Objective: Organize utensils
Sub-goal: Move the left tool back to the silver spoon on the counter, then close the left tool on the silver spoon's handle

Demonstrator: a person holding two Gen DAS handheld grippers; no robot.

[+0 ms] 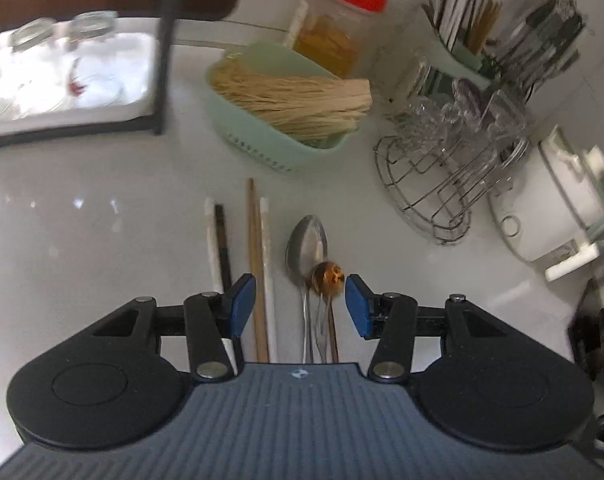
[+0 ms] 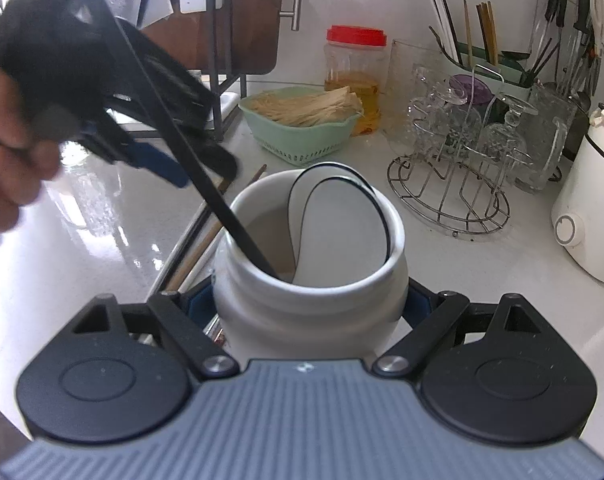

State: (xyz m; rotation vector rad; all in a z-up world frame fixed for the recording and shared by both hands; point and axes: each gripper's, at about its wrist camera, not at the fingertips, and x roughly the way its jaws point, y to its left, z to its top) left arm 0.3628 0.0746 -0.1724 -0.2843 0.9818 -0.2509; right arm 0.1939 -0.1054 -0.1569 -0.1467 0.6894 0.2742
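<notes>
Jaws first: my left gripper (image 1: pixel 300 306) hangs spread and empty over the loose utensils, blue pads (image 1: pixel 241 305) clear of everything. My right gripper (image 2: pixel 308 304) is clamped on the white ceramic jar (image 2: pixel 314 308), a pad on either side of its body.

Left wrist view, going left to right: dish rack tray (image 1: pixel 69 80) with upturned glasses at far left on the white counter (image 1: pixel 81 240). Then the row of chopsticks (image 1: pixel 257 272) lying flat, pale, dark and wooden ones side by side, running under the left pad. Just right of them a steel spoon (image 1: pixel 306 246), bowl up, with an amber-headed spoon (image 1: pixel 328 276) overlapping its neck; both handles sit between the open pads. Behind, a green basket (image 1: pixel 261 136) of dried noodles, a red-lidded jar (image 1: pixel 338 28), a wire glass stand (image 1: pixel 442 176), a white appliance (image 1: pixel 542 208) at right.

Right wrist view: a hand (image 2: pixel 9 152) holding the left gripper shows at far left, blurred. The jar in the centre holds a white ladle with a black rim (image 2: pixel 342 216) and a black stick-like handle (image 2: pixel 173 128) leaning out to the left. More chopsticks lie on the counter left of the jar, partly hidden. Utensil caddy (image 2: pixel 486 60) stands at back right.
</notes>
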